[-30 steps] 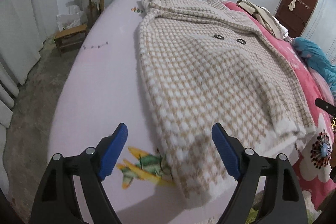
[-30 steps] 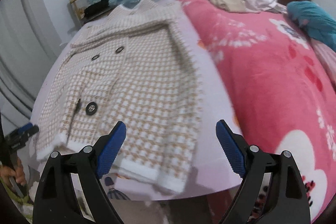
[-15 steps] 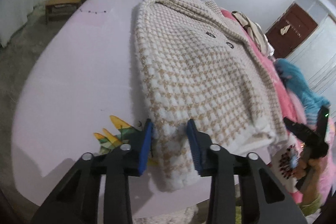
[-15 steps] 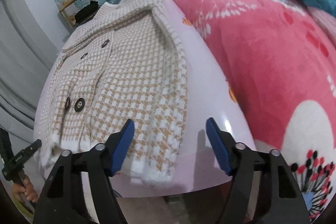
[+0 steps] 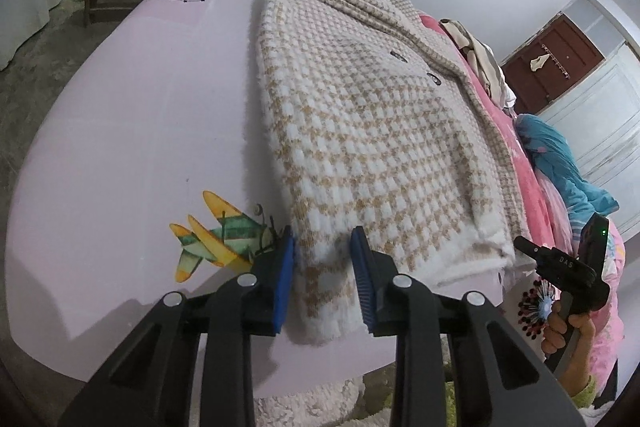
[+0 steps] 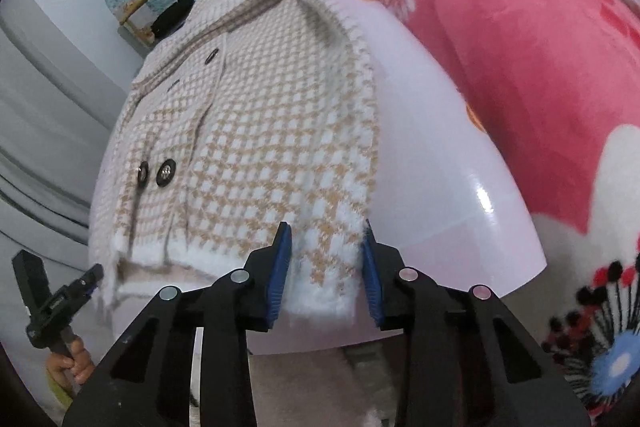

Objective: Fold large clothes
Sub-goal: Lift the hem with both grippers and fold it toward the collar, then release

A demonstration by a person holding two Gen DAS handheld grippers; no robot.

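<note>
Cardigan [image 5: 360, 131], checked cream and tan, lies flat on a lilac sheet [image 5: 132, 131], hem toward the bed's near edge. Left gripper [image 5: 322, 263] and right gripper [image 6: 326, 263] are closing on the cardigan's two hem corners, likely to lift the hem for folding.
</note>
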